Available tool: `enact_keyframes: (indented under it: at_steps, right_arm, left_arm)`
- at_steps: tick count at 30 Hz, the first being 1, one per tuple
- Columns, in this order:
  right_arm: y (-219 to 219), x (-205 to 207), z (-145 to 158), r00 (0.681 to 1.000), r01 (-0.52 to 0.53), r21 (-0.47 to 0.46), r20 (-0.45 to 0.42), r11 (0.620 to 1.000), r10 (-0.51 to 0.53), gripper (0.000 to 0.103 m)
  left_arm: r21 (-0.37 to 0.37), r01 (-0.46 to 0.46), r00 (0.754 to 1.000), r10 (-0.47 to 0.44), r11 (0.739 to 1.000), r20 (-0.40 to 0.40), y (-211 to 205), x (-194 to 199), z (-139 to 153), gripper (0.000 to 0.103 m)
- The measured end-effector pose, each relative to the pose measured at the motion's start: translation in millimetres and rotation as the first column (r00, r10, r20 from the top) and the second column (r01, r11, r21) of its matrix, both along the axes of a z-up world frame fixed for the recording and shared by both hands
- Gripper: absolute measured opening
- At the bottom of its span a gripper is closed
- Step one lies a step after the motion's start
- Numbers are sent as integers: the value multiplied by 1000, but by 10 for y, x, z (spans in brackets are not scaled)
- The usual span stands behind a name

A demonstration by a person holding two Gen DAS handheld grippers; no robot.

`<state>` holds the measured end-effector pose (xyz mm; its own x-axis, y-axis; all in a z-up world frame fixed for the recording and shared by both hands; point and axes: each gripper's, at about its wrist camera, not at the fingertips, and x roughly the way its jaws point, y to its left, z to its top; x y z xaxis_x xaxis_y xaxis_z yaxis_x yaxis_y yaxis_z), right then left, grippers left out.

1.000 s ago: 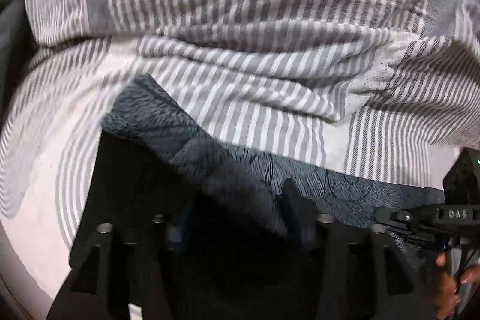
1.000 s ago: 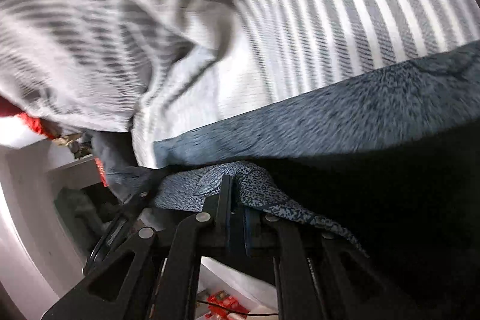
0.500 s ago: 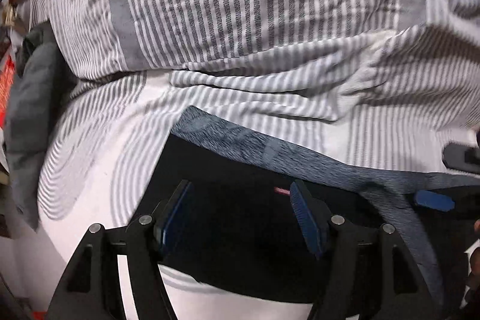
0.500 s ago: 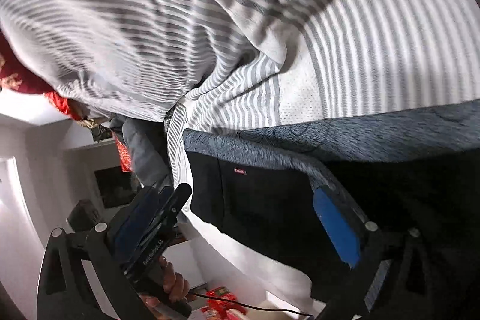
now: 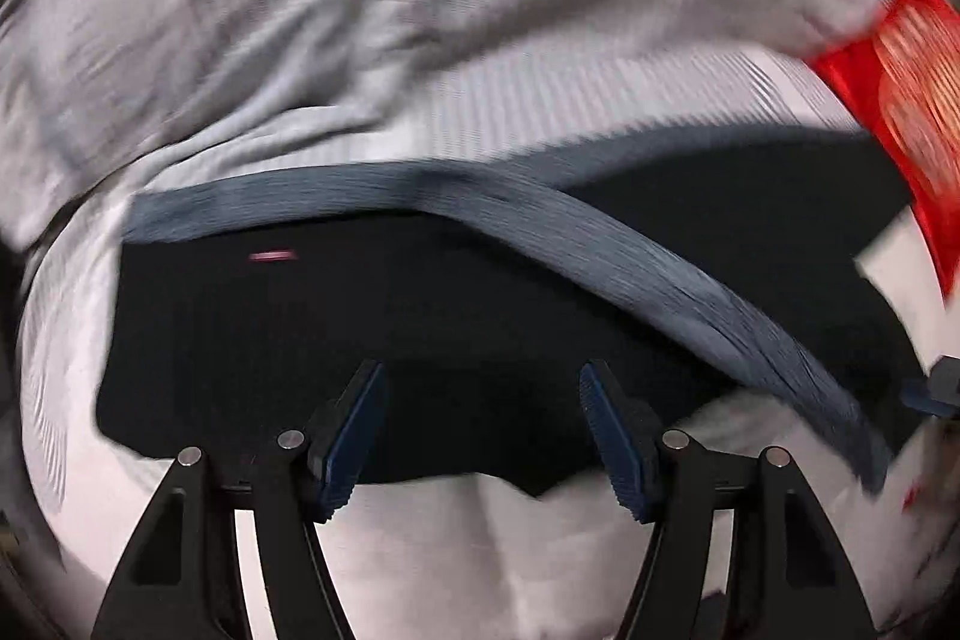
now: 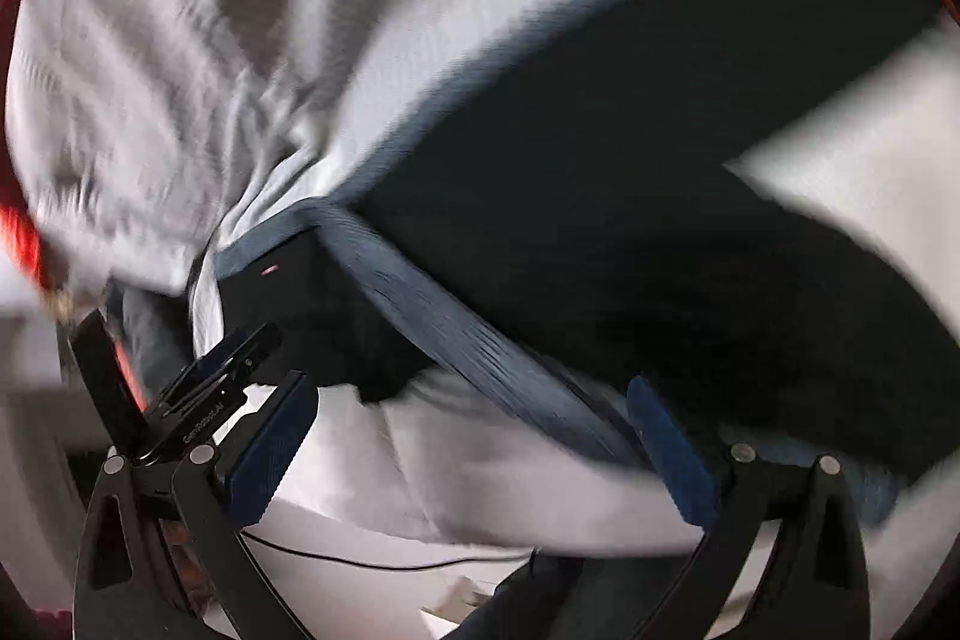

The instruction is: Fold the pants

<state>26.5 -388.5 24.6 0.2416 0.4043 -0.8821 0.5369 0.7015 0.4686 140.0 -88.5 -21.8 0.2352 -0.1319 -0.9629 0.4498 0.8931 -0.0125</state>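
Black pants (image 5: 336, 340) with a blue-grey patterned waistband (image 5: 600, 244) lie folded on a striped bedsheet (image 5: 360, 40); both views are motion-blurred. My left gripper (image 5: 480, 430) is open and empty, hovering at the pants' near edge. My right gripper (image 6: 474, 454) is open and empty, with the waistband (image 6: 468, 340) running between its blue pads without being gripped. The pants also show in the right wrist view (image 6: 660, 196). The left gripper's tip (image 6: 228, 364) shows at the left of the right wrist view.
The grey-and-white striped sheet (image 6: 150, 70) is rumpled behind the pants. A red cloth or cushion (image 5: 906, 88) lies at the far right. The bed's edge, floor and a thin black cable (image 6: 372, 562) show below the right gripper.
One second ago both grippers were shut on the pants. Half a second ago they had opened. Now both have drawn back, fast enough to blur the views, and the pants lie free on the sheet.
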Motion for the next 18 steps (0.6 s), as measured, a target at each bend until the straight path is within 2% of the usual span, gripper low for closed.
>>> enact_keyframes:
  at_steps: [2,5,7,8,11,13,15,17,18]
  right_arm:
    - [-147,-451,-7,993,117,-16,-12,993,-117,103]
    - [-366,-1119,-150,944,327,25,-47,945,-326,103]
    - [-481,-1494,-301,886,464,66,-50,883,-461,103]
    - [-565,-1719,-411,834,552,86,-53,829,-550,103]
    - [-733,-2191,-662,703,709,127,-55,693,-709,100]
    - [-815,-2383,-833,648,759,133,-55,638,-759,97]
    - [-872,-2533,-1039,601,794,159,-62,586,-797,90]
    - [-905,-2623,-1247,555,818,219,-60,531,-830,72]
    - [-914,-2643,-1329,535,822,257,-48,508,-843,69]
  left_arm:
    - [-9,83,996,-83,997,-20,-190,-169,-51,68]
    - [-13,197,980,-198,980,-9,-449,-420,-79,68]
    - [-6,251,968,-251,968,-19,-537,-526,-132,68]
    - [-12,270,962,-271,963,-25,-575,-577,-155,68]
    - [-16,328,944,-328,945,-23,-715,-711,-207,68]
    - [-12,357,934,-357,934,-30,-792,-781,-265,68]
    - [-8,389,921,-389,921,-37,-883,-866,-322,68]
    - [1,423,906,-422,906,-39,-981,-990,-380,68]
    - [3,436,899,-436,900,-43,-1019,-1034,-413,68]
